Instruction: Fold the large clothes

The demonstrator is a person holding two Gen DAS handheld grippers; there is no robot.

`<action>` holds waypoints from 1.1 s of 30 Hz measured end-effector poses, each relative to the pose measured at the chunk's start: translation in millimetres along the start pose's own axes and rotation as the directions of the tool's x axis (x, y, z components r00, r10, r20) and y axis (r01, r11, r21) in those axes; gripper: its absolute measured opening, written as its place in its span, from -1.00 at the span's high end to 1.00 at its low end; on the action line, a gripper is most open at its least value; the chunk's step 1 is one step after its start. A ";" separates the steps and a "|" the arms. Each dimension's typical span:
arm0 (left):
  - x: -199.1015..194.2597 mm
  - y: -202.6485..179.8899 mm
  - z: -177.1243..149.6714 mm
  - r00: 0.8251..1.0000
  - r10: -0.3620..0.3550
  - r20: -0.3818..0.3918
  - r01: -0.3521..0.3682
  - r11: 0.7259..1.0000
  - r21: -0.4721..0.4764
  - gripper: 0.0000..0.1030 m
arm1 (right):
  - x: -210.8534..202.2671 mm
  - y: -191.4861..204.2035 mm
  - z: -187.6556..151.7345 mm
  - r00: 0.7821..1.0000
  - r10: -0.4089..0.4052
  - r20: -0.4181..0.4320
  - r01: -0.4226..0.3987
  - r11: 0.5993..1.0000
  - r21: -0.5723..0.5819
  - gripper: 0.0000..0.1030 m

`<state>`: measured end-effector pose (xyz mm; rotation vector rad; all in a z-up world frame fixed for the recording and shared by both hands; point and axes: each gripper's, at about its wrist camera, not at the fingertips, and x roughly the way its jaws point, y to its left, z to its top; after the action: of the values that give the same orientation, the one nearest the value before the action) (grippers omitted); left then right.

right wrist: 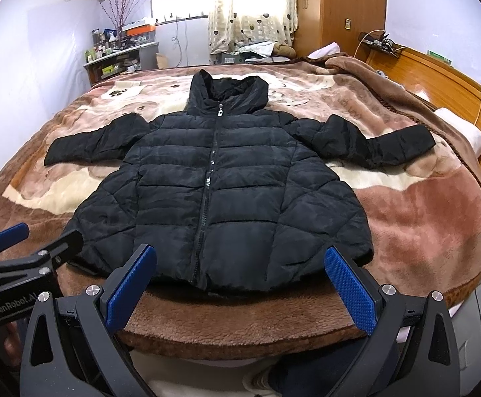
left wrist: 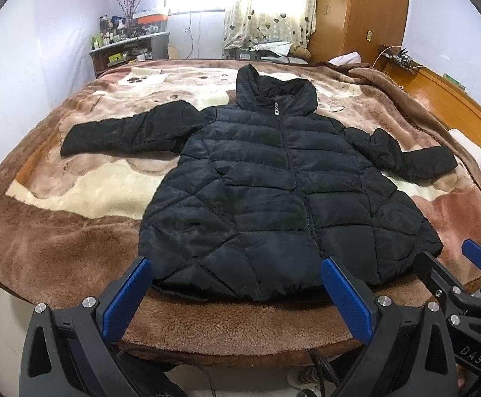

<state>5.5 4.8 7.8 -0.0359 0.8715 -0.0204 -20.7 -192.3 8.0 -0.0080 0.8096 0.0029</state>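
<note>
A black hooded puffer jacket lies flat, front up and zipped, on the bed, with both sleeves spread out to the sides and the hood at the far end. It also shows in the right wrist view. My left gripper is open and empty, held just short of the jacket's hem. My right gripper is open and empty, also at the hem, a little to the right of the left one. The right gripper shows at the right edge of the left wrist view.
The bed is covered by a brown and cream plush blanket. A wooden headboard runs along the right. A cluttered shelf and a curtained window stand at the far wall. A wooden wardrobe is behind the bed.
</note>
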 end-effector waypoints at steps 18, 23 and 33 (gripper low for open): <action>0.0 7.1 7.5 1.000 -0.003 0.015 0.002 1.000 0.025 -1.00 | 8.4 2.9 7.8 1.000 0.012 -0.010 -0.012 1.000 0.004 -0.97; 4.2 7.6 7.1 1.000 0.012 0.018 -0.012 1.000 0.024 -1.00 | 10.6 5.3 8.6 1.000 0.012 -0.003 -0.012 1.000 0.002 -0.97; 7.3 7.6 6.0 0.999 0.035 0.009 -0.036 0.999 0.025 -1.00 | 14.9 10.5 5.6 1.000 0.021 -0.007 -0.021 1.000 -0.004 -0.97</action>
<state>14.8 12.3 5.8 0.0029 0.8632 0.0021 -6.3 -181.8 1.0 -0.0037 0.8167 0.0243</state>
